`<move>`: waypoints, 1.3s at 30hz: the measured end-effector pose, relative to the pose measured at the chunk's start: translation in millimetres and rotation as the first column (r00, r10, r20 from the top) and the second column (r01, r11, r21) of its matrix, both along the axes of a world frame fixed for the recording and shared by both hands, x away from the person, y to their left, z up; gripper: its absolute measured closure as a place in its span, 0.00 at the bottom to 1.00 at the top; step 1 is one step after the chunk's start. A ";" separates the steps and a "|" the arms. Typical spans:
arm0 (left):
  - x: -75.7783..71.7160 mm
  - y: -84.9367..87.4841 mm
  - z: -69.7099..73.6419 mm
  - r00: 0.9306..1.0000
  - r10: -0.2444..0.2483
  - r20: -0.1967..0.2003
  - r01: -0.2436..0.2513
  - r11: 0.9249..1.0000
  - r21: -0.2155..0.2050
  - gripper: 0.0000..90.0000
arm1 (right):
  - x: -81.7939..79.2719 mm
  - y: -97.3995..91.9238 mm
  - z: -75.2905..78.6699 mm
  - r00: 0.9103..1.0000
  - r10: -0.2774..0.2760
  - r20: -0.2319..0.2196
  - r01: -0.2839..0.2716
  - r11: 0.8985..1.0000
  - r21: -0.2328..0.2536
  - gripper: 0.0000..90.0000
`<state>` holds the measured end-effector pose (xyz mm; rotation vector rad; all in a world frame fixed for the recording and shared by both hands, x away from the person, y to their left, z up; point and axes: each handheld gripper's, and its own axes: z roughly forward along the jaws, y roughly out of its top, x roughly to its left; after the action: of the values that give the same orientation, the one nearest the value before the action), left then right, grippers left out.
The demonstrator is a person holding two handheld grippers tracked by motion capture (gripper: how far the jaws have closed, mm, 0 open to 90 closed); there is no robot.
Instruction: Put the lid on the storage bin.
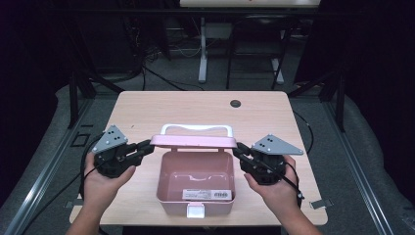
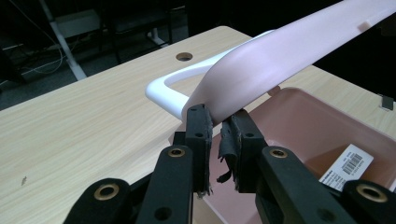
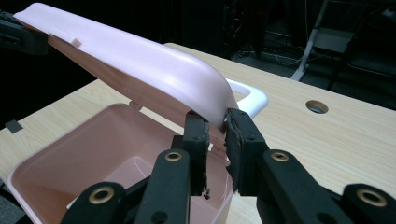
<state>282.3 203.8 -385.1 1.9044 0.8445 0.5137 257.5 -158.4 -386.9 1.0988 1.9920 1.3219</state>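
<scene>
A pink plastic box [image 1: 166,196] stands open at the table's near middle, with a barcode label [image 1: 206,195] inside and a white latch [image 1: 195,210] on its front. Its pink lid [image 1: 193,142] is raised, hinged at the back, with a white handle [image 1: 195,128] behind it. My left gripper [image 1: 147,146] pinches the lid's left end and my right gripper [image 1: 240,149] its right end. In the left gripper view the jaws [image 2: 219,119] clamp the lid's corner [image 2: 289,56] above the box [image 2: 317,116]. The right gripper view has the jaws [image 3: 217,119] closed on the lid's [image 3: 140,60] other corner.
The light wooden table [image 1: 147,107] has a round cable hole [image 1: 236,103] at its far right. A white table leg [image 1: 202,54] and cables stand on the dark floor beyond. Metal rails run along both sides of the table.
</scene>
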 end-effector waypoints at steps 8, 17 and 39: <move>-4.1 0.8 -2.6 1.000 -0.004 -0.001 0.004 1.000 0.002 0.89 | -4.6 0.4 -2.6 1.000 0.004 0.007 -0.004 1.000 -0.005 0.86; -8.5 1.5 -6.0 1.000 -0.007 -0.002 0.007 1.000 0.002 0.88 | -10.1 0.6 -6.4 1.000 0.008 0.016 -0.008 1.000 -0.011 0.86; -18.9 2.3 -13.4 1.000 -0.016 -0.002 0.016 1.000 0.012 0.88 | -21.5 -0.1 -16.7 1.000 0.014 0.010 -0.015 1.000 0.010 0.84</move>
<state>263.4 206.1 -398.5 1.9216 0.8283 0.5092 236.0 -158.5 -403.5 1.0820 1.9915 1.3438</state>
